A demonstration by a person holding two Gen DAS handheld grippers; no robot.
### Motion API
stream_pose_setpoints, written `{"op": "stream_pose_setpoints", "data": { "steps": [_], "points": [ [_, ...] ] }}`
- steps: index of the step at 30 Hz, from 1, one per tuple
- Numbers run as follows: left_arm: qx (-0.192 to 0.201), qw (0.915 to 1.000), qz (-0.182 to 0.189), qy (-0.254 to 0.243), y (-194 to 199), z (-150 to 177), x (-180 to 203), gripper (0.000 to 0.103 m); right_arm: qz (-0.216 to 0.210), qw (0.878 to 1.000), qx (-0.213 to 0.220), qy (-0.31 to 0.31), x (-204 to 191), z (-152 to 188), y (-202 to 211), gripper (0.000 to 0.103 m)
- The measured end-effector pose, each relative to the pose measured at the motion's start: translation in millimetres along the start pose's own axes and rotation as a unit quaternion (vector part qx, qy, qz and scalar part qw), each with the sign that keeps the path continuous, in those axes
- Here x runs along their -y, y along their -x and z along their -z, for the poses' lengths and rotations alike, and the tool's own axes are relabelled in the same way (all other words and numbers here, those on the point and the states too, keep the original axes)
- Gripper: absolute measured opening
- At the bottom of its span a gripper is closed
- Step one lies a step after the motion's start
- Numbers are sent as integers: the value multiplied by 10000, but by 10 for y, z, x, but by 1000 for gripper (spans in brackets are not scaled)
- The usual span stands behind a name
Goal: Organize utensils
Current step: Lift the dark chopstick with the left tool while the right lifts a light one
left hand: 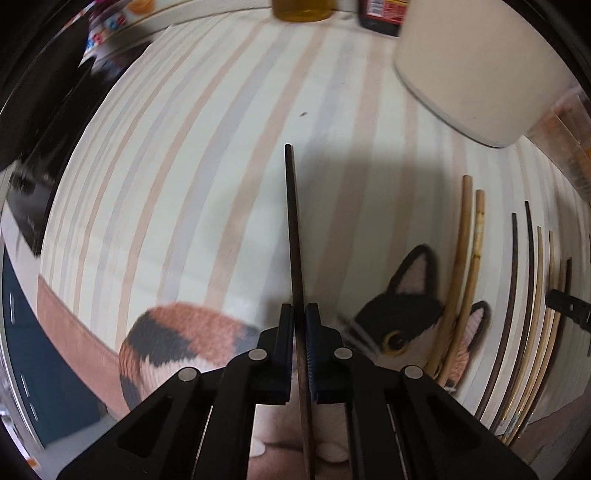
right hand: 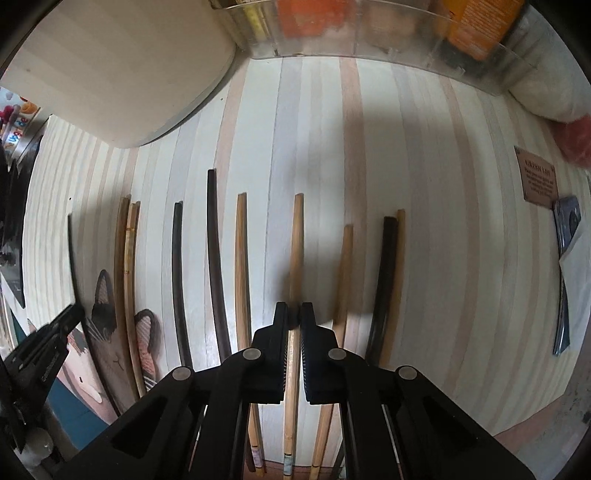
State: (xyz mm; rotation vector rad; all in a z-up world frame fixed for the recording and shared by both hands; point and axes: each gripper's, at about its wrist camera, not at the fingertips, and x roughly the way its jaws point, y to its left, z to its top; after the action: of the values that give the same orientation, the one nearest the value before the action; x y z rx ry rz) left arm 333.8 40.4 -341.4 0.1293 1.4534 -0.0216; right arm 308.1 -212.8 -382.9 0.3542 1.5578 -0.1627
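Note:
My left gripper (left hand: 300, 308) is shut on a dark brown chopstick (left hand: 293, 229) that points away from me above the striped mat (left hand: 184, 184). My right gripper (right hand: 293, 308) is shut on a light bamboo chopstick (right hand: 296, 240) that lies in a row of several dark and light chopsticks, among them a dark one (right hand: 214, 258) and a light one (right hand: 242, 266), on the mat (right hand: 461, 240). Two light chopsticks (left hand: 461, 266) lie over the mat's cat picture (left hand: 402, 314) in the left wrist view, and more chopsticks (left hand: 532, 314) lie further right.
A cream cylindrical container (left hand: 480, 66) stands at the back, and it also shows in the right wrist view (right hand: 118, 66). A clear bin (right hand: 369, 29) with packets sits behind the mat. Bottles (left hand: 303, 9) stand at the far edge. The left gripper (right hand: 40, 354) shows at the left of the right wrist view.

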Motion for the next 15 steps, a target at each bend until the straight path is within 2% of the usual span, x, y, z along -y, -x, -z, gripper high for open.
{"op": "stream_pose_setpoints", "data": {
  "steps": [6,11,15],
  "points": [
    [-57,10000,-73,18,-20,61,-82,5,129,9982,-235,536,-187,-205,-48,6],
    [25,9996,-220,-148,0,-34,162,5,210,9947,-336,951,-338,-292,-99,6],
    [107,9994,-317,-34,6,-112,249,4,190,9938,-422,1008,-446,-381,-128,7]
  ]
}}
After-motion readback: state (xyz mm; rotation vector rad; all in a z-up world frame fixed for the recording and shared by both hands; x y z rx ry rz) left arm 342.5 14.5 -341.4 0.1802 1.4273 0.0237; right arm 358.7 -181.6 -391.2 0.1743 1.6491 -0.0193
